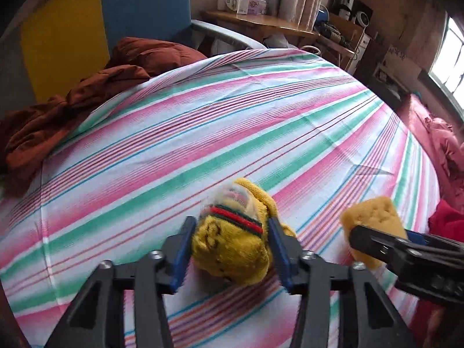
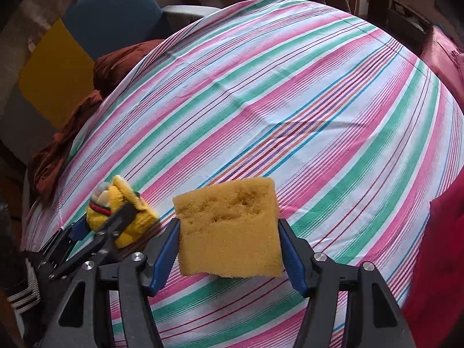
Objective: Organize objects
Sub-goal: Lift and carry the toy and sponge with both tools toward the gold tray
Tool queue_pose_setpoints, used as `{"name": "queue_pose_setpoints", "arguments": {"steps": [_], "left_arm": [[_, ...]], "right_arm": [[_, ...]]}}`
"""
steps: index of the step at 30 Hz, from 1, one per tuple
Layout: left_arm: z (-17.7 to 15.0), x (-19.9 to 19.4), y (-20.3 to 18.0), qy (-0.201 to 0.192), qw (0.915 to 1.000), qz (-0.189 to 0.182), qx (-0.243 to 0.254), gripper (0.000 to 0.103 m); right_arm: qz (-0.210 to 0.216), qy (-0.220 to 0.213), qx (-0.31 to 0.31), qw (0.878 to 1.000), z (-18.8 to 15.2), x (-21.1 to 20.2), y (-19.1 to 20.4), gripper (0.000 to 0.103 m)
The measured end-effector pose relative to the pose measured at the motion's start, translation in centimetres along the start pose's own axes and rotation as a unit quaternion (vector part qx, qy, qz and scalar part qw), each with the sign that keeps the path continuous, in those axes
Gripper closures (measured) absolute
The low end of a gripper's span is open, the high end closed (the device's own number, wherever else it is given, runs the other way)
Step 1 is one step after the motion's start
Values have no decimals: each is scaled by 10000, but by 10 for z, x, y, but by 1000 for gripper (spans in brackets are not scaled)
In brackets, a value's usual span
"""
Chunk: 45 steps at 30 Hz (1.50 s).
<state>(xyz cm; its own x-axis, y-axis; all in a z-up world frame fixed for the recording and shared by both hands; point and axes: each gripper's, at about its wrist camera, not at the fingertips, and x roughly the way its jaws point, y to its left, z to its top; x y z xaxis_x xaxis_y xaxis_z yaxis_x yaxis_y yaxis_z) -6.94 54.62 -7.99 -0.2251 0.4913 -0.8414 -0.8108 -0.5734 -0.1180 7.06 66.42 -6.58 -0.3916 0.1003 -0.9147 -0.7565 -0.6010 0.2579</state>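
Note:
A yellow knitted sock bundle (image 1: 232, 252) with a red and green band lies on the striped sheet (image 1: 232, 116). My left gripper (image 1: 232, 232) is shut on it, a blue pad pressing each side. In the right wrist view the same bundle (image 2: 97, 216) and left gripper (image 2: 116, 220) appear at the lower left. My right gripper (image 2: 229, 226) is shut on a yellow sponge (image 2: 229, 237), holding it flat-faced a little above the sheet (image 2: 290, 101). From the left wrist view the sponge (image 1: 374, 211) sits just right of the sock bundle, with one black finger (image 1: 377, 240) of the right gripper across it.
A rumpled rust-brown blanket (image 1: 72, 110) lies along the sheet's far left edge. A blue and yellow chair (image 1: 145, 8) stands behind it. A wooden desk (image 1: 261, 26) with boxes is at the back. Red cloth (image 1: 446, 220) and pink bedding (image 1: 435, 145) border the right side.

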Motion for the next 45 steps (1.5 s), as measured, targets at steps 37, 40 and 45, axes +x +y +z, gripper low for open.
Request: {"name": "queue_pose_setpoints", "arguments": {"steps": [37,40,45], "left_arm": [[-178,-129,50,-560,9936,603,-775,61],[-178,-129,51,-562,9934,566,-826,61],[-178,-126,53,-574,9929,516,-910,61]], "right_arm": [[974,374,-1791,9783,-19,10,71,37],[954,406,-1819,9778,-20,12,73,37],[896,427,-1858,9776,-22,13,74,37]]}}
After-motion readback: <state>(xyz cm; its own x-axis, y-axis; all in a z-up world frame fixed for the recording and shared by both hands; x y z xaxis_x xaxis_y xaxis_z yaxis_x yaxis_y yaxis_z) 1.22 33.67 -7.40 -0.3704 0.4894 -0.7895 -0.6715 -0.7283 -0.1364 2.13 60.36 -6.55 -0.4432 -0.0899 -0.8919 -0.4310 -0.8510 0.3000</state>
